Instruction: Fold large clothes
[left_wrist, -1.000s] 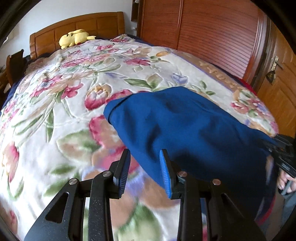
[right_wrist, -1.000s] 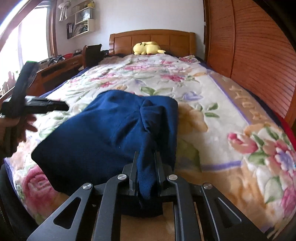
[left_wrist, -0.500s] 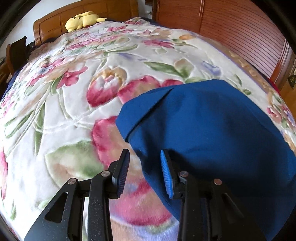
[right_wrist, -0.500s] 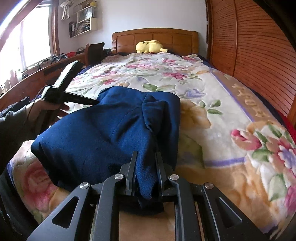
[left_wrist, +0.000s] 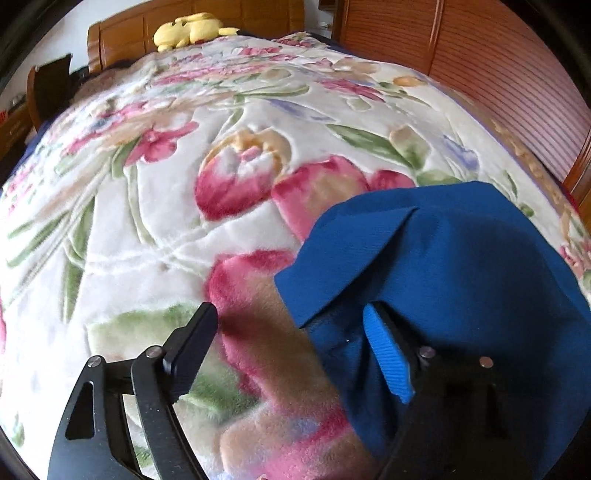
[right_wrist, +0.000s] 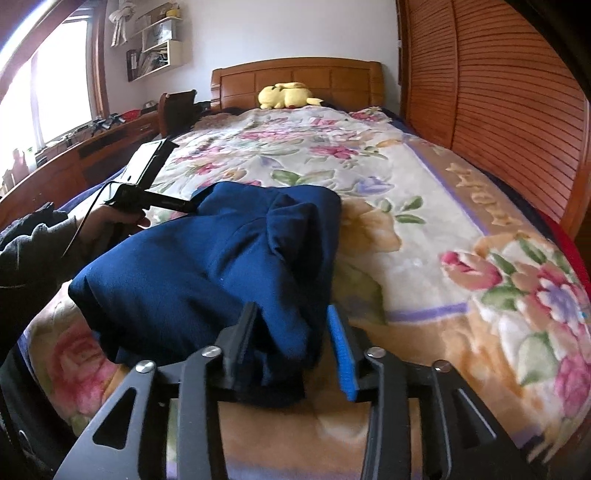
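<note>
A dark blue garment (right_wrist: 221, 258) lies folded in a thick bundle on the floral bed blanket (right_wrist: 406, 206). In the left wrist view the garment (left_wrist: 461, 266) fills the lower right. My left gripper (left_wrist: 291, 325) is open wide, with the garment's near corner lying between its fingers. It also shows in the right wrist view (right_wrist: 184, 205) at the garment's far left edge. My right gripper (right_wrist: 291, 325) is open, and a fold of the garment's near end sits loose between its fingers.
A yellow plush toy (right_wrist: 286, 96) lies by the wooden headboard (right_wrist: 295, 79). Slatted wooden wardrobe doors (right_wrist: 498, 110) run along the bed's right side. A desk with clutter (right_wrist: 74, 144) and a chair (right_wrist: 177, 110) stand on the left.
My right gripper has opened and let go of the garment fold. My left gripper has opened wider and moved down to the garment's corner.
</note>
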